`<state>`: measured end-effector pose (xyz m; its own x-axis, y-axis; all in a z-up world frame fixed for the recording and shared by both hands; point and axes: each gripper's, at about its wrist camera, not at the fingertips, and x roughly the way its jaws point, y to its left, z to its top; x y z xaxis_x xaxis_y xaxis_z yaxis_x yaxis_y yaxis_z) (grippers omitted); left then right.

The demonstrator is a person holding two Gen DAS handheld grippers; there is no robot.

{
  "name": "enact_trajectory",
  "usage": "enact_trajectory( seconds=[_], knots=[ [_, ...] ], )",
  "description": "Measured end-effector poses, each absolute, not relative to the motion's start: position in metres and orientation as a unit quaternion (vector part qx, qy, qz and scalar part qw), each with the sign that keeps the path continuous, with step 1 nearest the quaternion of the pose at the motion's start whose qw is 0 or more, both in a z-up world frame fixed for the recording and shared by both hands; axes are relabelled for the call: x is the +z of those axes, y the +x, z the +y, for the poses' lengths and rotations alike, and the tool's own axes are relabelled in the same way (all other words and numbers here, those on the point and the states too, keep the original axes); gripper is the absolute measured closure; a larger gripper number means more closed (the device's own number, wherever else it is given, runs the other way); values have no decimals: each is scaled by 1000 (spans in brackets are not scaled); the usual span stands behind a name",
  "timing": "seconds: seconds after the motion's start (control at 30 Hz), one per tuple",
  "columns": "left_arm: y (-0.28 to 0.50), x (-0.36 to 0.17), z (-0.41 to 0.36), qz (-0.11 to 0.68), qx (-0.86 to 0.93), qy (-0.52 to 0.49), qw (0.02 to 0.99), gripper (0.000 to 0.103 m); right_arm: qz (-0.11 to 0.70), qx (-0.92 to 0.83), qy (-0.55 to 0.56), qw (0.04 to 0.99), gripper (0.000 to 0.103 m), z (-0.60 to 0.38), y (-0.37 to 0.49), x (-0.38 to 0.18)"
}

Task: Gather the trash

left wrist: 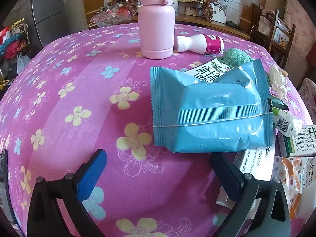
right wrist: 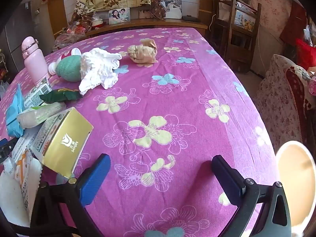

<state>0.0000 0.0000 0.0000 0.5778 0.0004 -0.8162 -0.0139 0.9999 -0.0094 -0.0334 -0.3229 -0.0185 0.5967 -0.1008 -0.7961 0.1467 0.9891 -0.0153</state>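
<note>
I am hovering both my grippers over the magenta flowered tablecloth (right wrist: 197, 98), tilted downward, and both are spread wide with nothing between the pads: my left gripper (left wrist: 158, 175) is hanging just short of the crinkled blue foil snack pouch (left wrist: 211, 110), and my right gripper (right wrist: 161, 175) is standing over bare cloth. The trash is lying in a loose heap between my two hands: the blue pouch, a gold cardboard box (right wrist: 65, 142) leaning on printed cartons, a dark green wrapper (right wrist: 61, 95), a crumpled white tissue (right wrist: 98, 69) and, well apart, a wadded tan paper ball (right wrist: 143, 52). What I am taking for a bin, the pale round rim (right wrist: 294, 179) at my right, is too cropped to be sure of. The tall pink lidded flask (left wrist: 157, 23) is standing upright just beside a toppled white bottle with a magenta label (left wrist: 199, 44); reaching past the pouch, I risk knocking the flask over or sending the bottle rolling. The pouch is slick and puffed, so a shallow pinch may slip, and it is overlapping other packets, so lifting it may drag them.
</note>
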Motion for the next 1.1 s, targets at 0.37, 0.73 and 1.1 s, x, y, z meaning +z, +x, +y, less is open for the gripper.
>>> enact_trajectory(
  seconds=[0.37,0.73,1.1],
  knots=[
    [-1,0,0,459,4,-6,889,0,444,-69,26,893,0,-323,-33,-19],
    [-28,25,4,442,10,8,897,0,444,-69,26,893,0,-323,-33,-19],
    [-95,83,10,389,-16,-6,921,0,466,-45,14,884,0,-324,-32,-17]
  ],
)
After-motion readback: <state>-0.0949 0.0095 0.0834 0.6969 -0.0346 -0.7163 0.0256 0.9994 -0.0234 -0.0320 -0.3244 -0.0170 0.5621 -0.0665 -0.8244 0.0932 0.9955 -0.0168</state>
